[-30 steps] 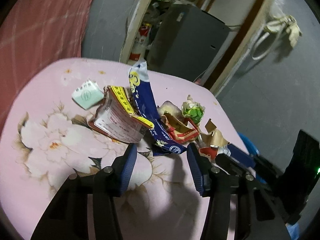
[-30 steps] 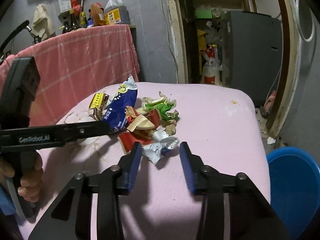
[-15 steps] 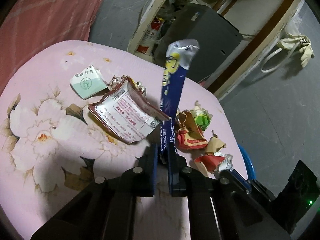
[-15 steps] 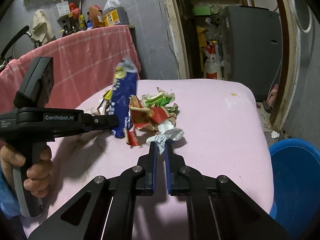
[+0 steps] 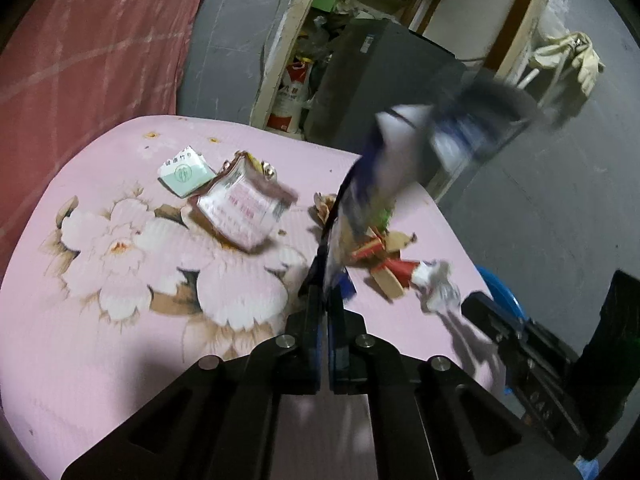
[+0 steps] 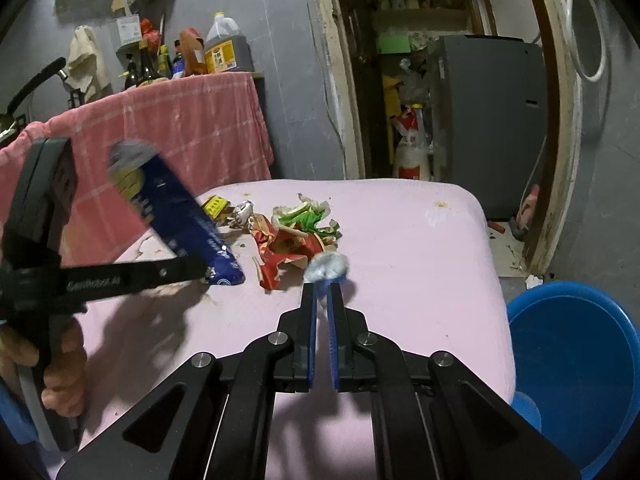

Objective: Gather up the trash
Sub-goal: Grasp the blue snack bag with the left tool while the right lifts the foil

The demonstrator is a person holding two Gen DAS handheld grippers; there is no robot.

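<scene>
My left gripper (image 5: 325, 292) is shut on a long blue snack wrapper (image 5: 384, 168), lifted off the pink table and blurred; it also shows in the right wrist view (image 6: 176, 216). My right gripper (image 6: 323, 286) is shut on a crumpled silvery-white wrapper (image 6: 327, 265), held just above the table. A pile of red and green wrappers (image 6: 298, 236) lies on the table between the grippers. A red-and-white packet (image 5: 240, 212) and a small green-and-white box (image 5: 185, 170) lie further left.
A blue plastic bin (image 6: 576, 364) stands on the floor right of the pink flowered table (image 6: 420, 248). A pink-clothed counter (image 6: 180, 120) with bottles is behind, and a grey appliance (image 6: 488, 116) stands in the doorway.
Both grippers closed from open: left on the blue wrapper, right on the silvery wrapper. Both pieces have since been lifted, and the blue wrapper now swings to the right.
</scene>
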